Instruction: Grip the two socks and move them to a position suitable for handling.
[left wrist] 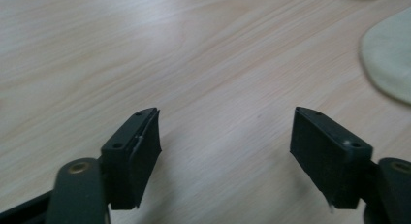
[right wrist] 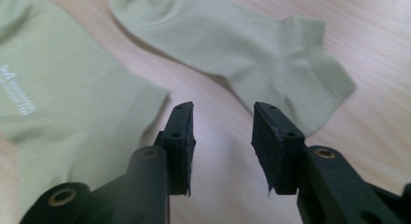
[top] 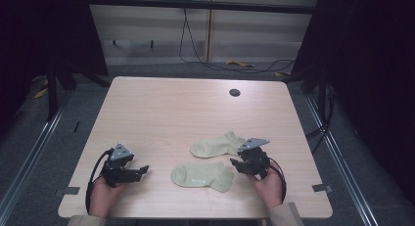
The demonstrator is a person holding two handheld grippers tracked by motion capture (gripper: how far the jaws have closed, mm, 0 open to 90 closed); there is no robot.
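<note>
On the table [top: 147, 108], toward the near edge, two pale green socks are laid flat and apart: near sock [top: 203, 175] and far sock [top: 218, 145], not yet paired or stacked. Right gripper [right wrist: 222, 136] is held just beside both cuffs w/ jaws apart and nothing between them. Left gripper [left wrist: 225, 146] is kept well off to the side over bare wood, jaws wide, nothing gripped. Judged: work barely begun; picking up and matching are left. No obstruction noted; a dark grommet hole [top: 234, 92] sits far back.
</note>
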